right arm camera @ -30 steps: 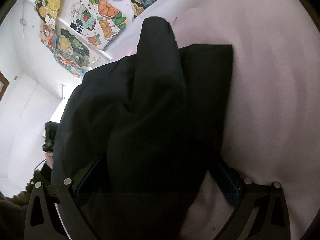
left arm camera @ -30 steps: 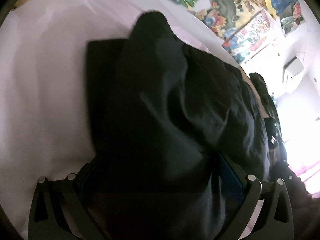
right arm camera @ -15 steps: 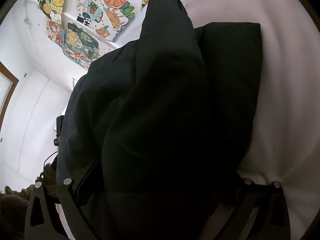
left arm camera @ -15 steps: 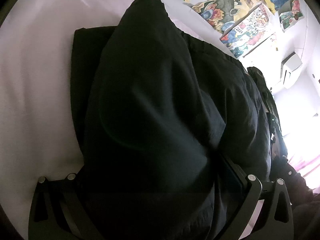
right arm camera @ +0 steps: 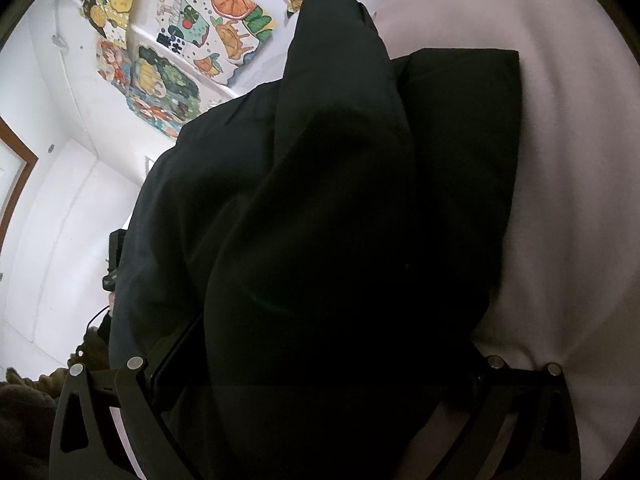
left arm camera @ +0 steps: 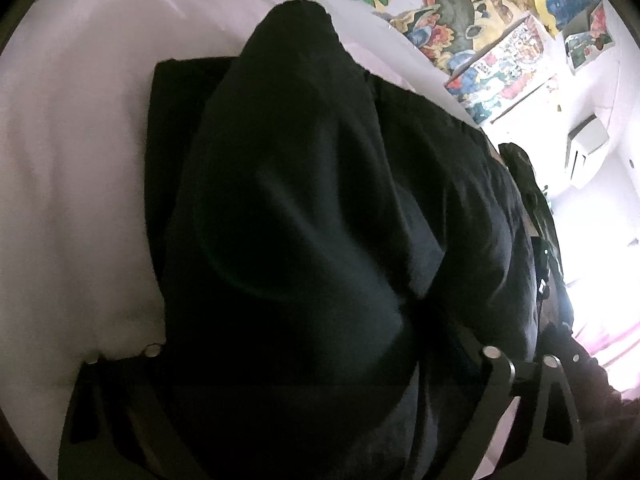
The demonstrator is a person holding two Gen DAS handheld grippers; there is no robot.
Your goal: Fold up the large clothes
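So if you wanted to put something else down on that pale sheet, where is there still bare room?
In the left wrist view, the pale sheet lies bare left of the black garment, up to its squared folded edge. In the right wrist view, the sheet is bare right of that fold. The middle is crowded: bunched cloth fills the space between both grippers' fingers. Colourful pictures cover the wall beyond.

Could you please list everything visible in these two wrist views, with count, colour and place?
black garment: one, black, bunched over both grippers, far part lying flat on the sheet.
sheet: one, pale pink-white, under the garment.
posters: several, multicoloured, on the white wall behind.
air conditioner: one, white, high on the wall, left wrist view.
left gripper: one, black; jaws wide, just been closing, cloth draped between; grip unclear.
right gripper: one, black; jaws wide, cloth covering them; grip unclear.
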